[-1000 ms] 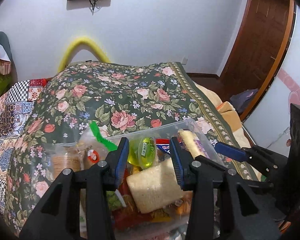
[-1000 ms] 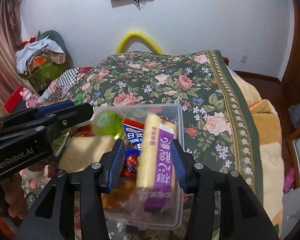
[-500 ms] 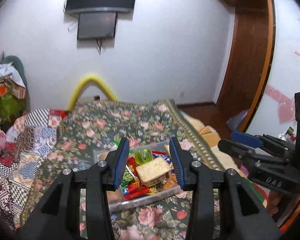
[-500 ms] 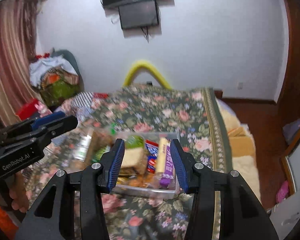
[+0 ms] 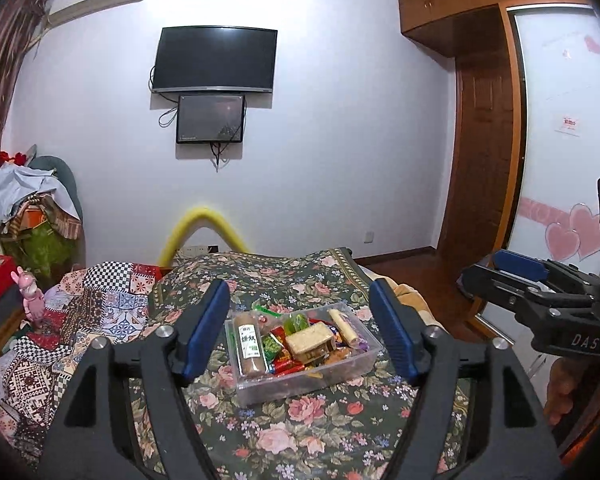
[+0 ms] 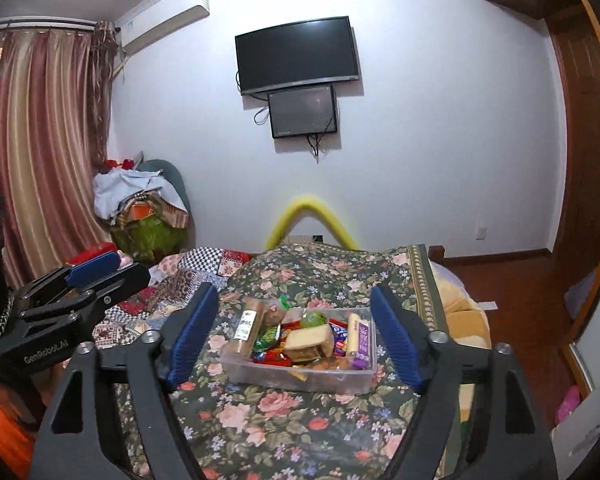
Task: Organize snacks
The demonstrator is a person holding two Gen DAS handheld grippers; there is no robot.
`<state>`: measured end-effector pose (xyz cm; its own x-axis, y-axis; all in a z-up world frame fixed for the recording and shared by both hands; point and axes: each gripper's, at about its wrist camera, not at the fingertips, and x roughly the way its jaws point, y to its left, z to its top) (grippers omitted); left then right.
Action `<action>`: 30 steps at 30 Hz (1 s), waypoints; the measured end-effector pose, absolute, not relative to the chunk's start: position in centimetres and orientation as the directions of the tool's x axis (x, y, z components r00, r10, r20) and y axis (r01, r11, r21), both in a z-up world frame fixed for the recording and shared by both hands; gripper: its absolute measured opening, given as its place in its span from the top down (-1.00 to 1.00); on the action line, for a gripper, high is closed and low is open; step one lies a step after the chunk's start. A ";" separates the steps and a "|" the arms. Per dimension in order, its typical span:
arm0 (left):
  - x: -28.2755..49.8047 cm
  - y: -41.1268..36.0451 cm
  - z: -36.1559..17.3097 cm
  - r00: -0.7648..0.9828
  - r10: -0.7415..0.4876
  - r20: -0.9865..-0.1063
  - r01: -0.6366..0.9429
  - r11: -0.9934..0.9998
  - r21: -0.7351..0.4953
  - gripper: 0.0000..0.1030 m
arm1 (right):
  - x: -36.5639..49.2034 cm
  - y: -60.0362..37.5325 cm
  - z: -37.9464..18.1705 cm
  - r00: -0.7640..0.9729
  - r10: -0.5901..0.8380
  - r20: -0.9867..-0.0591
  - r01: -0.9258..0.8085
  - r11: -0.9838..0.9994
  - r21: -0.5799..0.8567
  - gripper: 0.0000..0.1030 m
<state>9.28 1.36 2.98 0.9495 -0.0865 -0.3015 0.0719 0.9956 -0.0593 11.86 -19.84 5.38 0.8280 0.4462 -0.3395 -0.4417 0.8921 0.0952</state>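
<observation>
Left wrist view: the left claw (image 5: 300, 332) is held above the bed, its blue-padded fingers (image 5: 206, 332) set wide apart and gripping nothing. Framed between them, further ahead and lower, a clear plastic container (image 5: 340, 374) sits on the floral bedspread (image 5: 300, 432). It is full of snacks: a brown cylindrical pack with a white label (image 5: 251, 346) lies along the side nearest the left finger, a pale wrapped block (image 5: 310, 338) sits near the middle, a green jelly cup (image 5: 296, 322) lies beyond that, and a long pale stick pack (image 5: 343, 325) lies toward the right finger. Red and green wrappers fill the gaps. The right claw (image 5: 496, 276) shows at the frame's right edge, well clear of the container.

Right wrist view: the right claw (image 6: 294, 336) is likewise spread wide and empty, with the container (image 6: 300, 378) centred ahead between its fingers (image 6: 396, 344). The labelled cylinder (image 6: 245, 332) lies on the left, the pale block (image 6: 306, 338) is central, and a purple-and-cream stick pack (image 6: 359, 340) lies against the wall nearest the right finger. The left claw (image 6: 96, 272) enters from the frame's left, apart from the container. A wall-mounted television (image 6: 298, 54) hangs beyond the bed.
</observation>
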 end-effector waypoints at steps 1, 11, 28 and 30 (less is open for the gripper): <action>9.0 1.3 2.8 0.950 -0.085 -0.302 0.071 0.996 -0.055 -0.48 | 11.6 -19.8 5.2 0.833 0.441 -0.335 -0.437 0.895 0.090 -0.66; 7.3 1.2 2.1 0.956 -0.067 -0.286 0.053 0.997 -0.056 -0.84 | 10.1 -19.5 4.5 0.856 0.405 -0.322 -0.407 0.911 0.063 -1.00; 6.9 1.1 1.4 0.957 -0.058 -0.285 0.041 0.997 -0.063 -0.91 | 8.5 -19.5 4.3 0.861 0.400 -0.314 -0.406 0.913 0.047 -1.00; 6.9 1.2 1.5 0.957 -0.057 -0.284 0.041 0.997 -0.063 -0.92 | 8.4 -19.5 4.3 0.862 0.397 -0.314 -0.404 0.914 0.046 -1.00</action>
<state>6.93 1.22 1.47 0.9571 -0.0573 -0.2840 0.0411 0.9972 -0.0628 8.43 -19.48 4.25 0.8622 0.3972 -0.3144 -0.4040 0.9136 0.0464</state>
